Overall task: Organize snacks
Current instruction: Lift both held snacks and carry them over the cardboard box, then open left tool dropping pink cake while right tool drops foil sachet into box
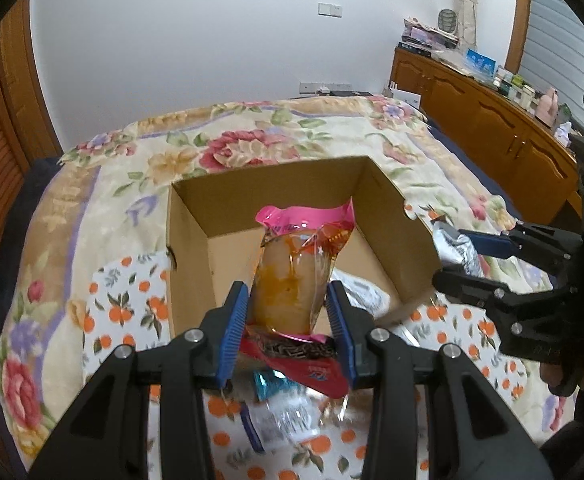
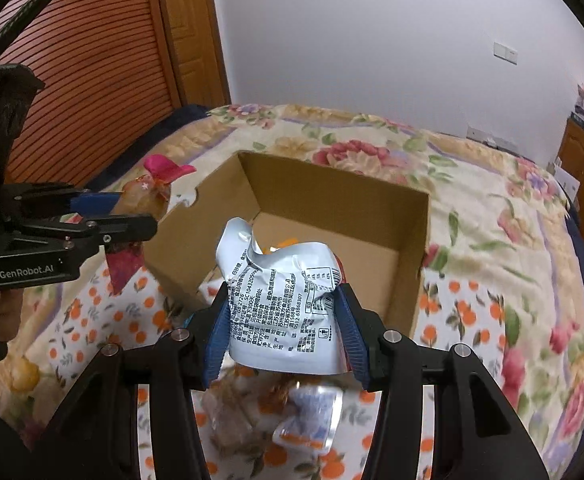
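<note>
"GenRobot.AI" in pale letters on the black body of the left gripper (image 2: pixel 133 216). Silver snack pouch (image 2: pixel 287 304) — back panel of dense Chinese print, with "SC10432050…" and "0512-63868307" legible, plus a barcode. Pink-topped snack pack (image 1: pixel 298 264) — print too blurred to read.

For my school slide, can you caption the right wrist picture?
The right gripper holds a silver snack bag above an open cardboard box on a flowery bed.
</note>
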The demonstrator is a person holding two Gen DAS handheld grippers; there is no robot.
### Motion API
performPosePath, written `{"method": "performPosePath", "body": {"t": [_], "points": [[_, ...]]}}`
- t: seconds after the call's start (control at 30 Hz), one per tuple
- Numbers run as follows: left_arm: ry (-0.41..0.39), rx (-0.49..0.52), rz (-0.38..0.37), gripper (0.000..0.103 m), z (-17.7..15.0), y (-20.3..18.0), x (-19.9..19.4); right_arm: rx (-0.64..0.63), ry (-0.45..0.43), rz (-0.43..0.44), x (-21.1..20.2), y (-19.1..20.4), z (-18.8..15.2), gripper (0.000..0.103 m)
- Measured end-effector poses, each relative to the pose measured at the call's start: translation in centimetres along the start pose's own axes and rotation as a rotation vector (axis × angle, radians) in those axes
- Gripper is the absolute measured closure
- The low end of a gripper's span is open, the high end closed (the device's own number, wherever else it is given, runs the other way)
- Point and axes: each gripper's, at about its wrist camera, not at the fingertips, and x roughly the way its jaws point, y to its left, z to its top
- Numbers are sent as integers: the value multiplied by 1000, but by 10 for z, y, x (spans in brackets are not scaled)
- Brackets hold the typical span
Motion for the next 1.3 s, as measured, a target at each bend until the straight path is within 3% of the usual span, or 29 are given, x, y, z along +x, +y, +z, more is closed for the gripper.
{"method": "performPosePath", "body": {"t": [0.17,0.43,0.8,0.93,0.97,1.07,1.23,1.3], "points": [[5,-13,7,65,18,12,34,-12,18,4,35,-9,11,52],[55,-45,-9,65,15,19,78,26,70,25,84,-20,-5,52],[80,-53,7,64,8,13,101,55,94,11,107,-29,-13,51],[86,-73,9,63,7,14,107,46,99,-4,113,-28,-13,43],[82,-73,12,62,7,14,107,48,100,-1,114,-28,-15,41],[61,-76,26,41,6,15,104,55,99,-4,115,-27,-16,36],[35,-92,47,38,6,17,95,64,81,-18,111,-27,-17,31],[19,-93,80,25,4,17,90,67,64,-24,106,-27,-17,26]]}}
